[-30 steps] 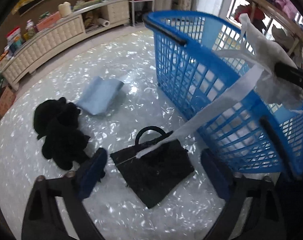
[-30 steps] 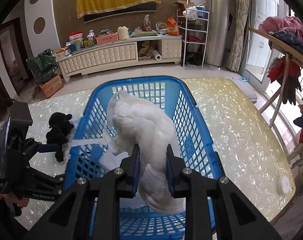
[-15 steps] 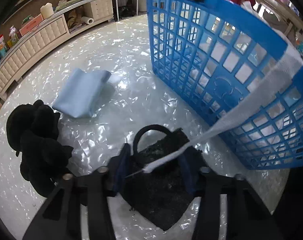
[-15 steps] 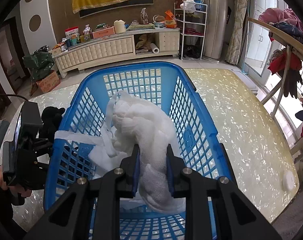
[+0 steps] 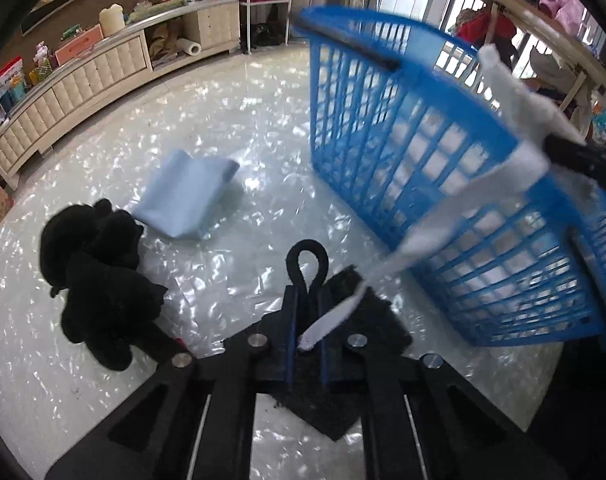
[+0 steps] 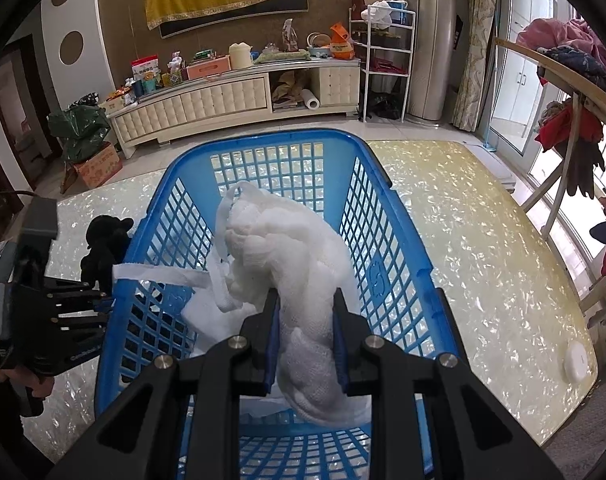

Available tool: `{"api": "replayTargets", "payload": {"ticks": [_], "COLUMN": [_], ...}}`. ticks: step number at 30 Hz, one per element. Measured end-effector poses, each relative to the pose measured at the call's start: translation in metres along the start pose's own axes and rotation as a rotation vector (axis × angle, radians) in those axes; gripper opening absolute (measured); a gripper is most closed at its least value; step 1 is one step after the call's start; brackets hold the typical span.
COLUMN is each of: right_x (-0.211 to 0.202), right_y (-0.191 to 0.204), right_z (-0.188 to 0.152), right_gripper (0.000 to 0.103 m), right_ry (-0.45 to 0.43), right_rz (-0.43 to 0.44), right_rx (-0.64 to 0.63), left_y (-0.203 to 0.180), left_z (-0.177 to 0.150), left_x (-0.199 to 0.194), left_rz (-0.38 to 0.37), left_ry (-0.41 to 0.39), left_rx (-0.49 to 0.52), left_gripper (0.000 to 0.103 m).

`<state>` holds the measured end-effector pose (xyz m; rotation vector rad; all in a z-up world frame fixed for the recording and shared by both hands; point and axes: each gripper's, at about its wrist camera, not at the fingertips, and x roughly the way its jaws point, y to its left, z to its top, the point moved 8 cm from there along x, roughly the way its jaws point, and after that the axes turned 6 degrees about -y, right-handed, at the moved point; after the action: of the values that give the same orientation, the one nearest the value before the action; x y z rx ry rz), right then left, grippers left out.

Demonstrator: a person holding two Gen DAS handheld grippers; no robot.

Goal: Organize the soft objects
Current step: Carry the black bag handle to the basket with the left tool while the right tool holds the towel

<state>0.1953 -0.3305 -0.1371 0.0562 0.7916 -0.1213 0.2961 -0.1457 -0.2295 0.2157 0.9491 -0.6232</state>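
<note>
Above the blue basket (image 6: 399, 256), the right gripper (image 6: 305, 312) is squeezing the white gauzy cloth (image 6: 299, 264). On the shiny floor (image 5: 231, 128), the left gripper (image 5: 307, 312) is pinching the black bag (image 5: 367, 320) handle, fingers nearly together.

Little can be read. In the right wrist view, the left gripper (image 6: 103, 312) carries pale lettering along its lower black body, partly cut off; it looks like "GenRobot", though only the first letters are clear. A red-and-white packet (image 6: 145, 67) on the cabinet (image 6: 223, 100) bears print too small to read. The basket (image 6: 383, 276) has a moulded emblem on its wall, not legible.
</note>
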Motion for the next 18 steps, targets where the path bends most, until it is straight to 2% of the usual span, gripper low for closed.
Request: {"api": "replayTargets", "payload": {"ticks": [5, 14, 18], "right_x": [-0.014, -0.025, -0.024], "right_y": [-0.003, -0.009, -0.008], "right_z": [0.008, 0.015, 0.013], "right_gripper": [0.021, 0.021, 0.021], "right_ry": [-0.031, -0.062, -0.057], "right_rz": [-0.002, -0.007, 0.000], "right_rx": [-0.004, -0.003, 0.001], "left_y": [-0.019, -0.046, -0.053], "left_z": [0.010, 0.050, 0.074], "left_x": [-0.043, -0.116, -0.126], "left_rz": [-0.013, -0.006, -0.019], "left_ry": [-0.066, -0.216, -0.262], "left_rx": [0.007, 0.037, 0.069], "left_gripper": [0.007, 0.007, 0.007]}}
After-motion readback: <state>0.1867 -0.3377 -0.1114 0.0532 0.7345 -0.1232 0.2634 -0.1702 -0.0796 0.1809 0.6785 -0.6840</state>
